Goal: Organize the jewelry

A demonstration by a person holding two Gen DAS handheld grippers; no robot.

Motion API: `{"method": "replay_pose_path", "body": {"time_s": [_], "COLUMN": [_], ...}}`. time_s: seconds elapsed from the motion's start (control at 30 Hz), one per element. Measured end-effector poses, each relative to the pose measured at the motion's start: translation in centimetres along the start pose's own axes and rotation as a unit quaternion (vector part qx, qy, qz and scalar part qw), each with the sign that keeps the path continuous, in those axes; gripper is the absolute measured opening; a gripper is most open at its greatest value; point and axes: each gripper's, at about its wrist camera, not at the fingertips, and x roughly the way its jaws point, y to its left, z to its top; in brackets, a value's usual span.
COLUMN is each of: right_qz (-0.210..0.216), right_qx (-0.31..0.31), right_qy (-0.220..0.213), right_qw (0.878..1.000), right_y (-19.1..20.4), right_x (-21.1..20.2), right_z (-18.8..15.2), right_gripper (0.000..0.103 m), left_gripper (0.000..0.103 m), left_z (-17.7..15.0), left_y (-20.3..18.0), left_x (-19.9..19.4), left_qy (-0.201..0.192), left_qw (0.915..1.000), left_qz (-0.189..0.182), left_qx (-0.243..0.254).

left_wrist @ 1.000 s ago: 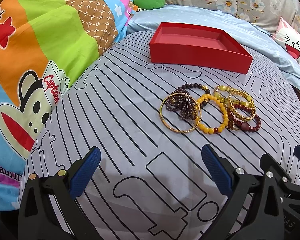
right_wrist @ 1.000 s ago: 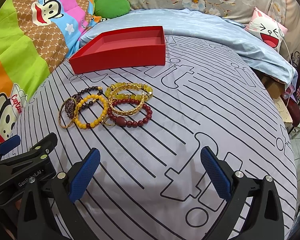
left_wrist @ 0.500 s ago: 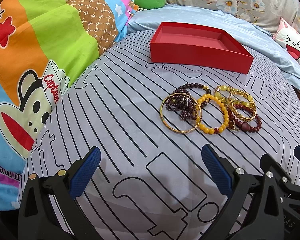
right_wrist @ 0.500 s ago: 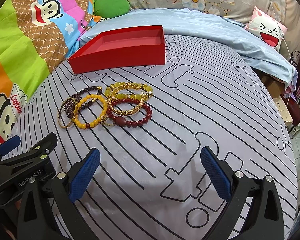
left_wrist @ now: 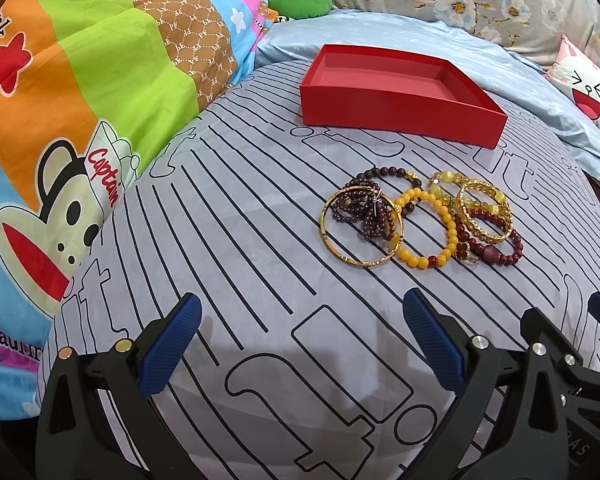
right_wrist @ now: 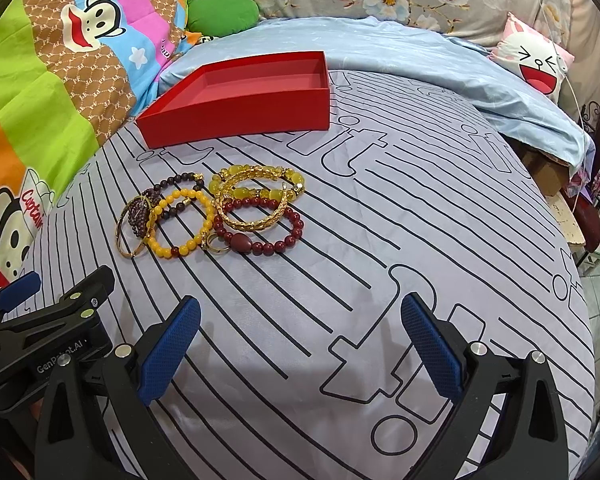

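A pile of bracelets lies on the grey striped bed cover (left_wrist: 236, 240): a gold bangle (left_wrist: 361, 229) over dark purple beads, a yellow bead bracelet (left_wrist: 424, 228), a gold chain bangle (left_wrist: 485, 216) and a dark red bead bracelet (left_wrist: 496, 246). The same pile shows in the right wrist view, with the red bead bracelet (right_wrist: 260, 232) nearest. An empty red box (left_wrist: 396, 96) stands beyond the pile; it also shows in the right wrist view (right_wrist: 240, 100). My left gripper (left_wrist: 300, 344) is open and empty, short of the pile. My right gripper (right_wrist: 300, 344) is open and empty, to the pile's right.
A colourful cartoon quilt (left_wrist: 80, 100) is heaped at the left. A light blue sheet (right_wrist: 420, 56) and a cartoon-face pillow (right_wrist: 536, 64) lie behind. The bed edge drops off at the right (right_wrist: 580, 280). The left gripper's body (right_wrist: 40, 328) sits at the right view's lower left.
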Motion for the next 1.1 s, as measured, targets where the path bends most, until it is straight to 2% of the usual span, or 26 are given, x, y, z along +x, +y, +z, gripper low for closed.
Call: {"method": "replay_pose_path", "body": {"time_s": [0.77,1.1], "right_qz": [0.0,-0.001], "right_qx": [0.001,0.008], "right_qy": [-0.001,0.005], "right_qw": [1.0,1.0], "right_y": [-0.1,-0.8], "right_x": [-0.1,0.5], "right_z": [0.0,0.5], "right_gripper": [0.097,0.097], "left_gripper": [0.096,0.096], "left_z": [-0.4,0.9], "left_y": [0.3,1.8], "left_x": [0.3,1.2], "left_qy": [0.002,0.015], "left_qw": [1.0,0.9987], "left_qz": [-0.008,-0.03], "left_qx": [-0.002,-0.037]}}
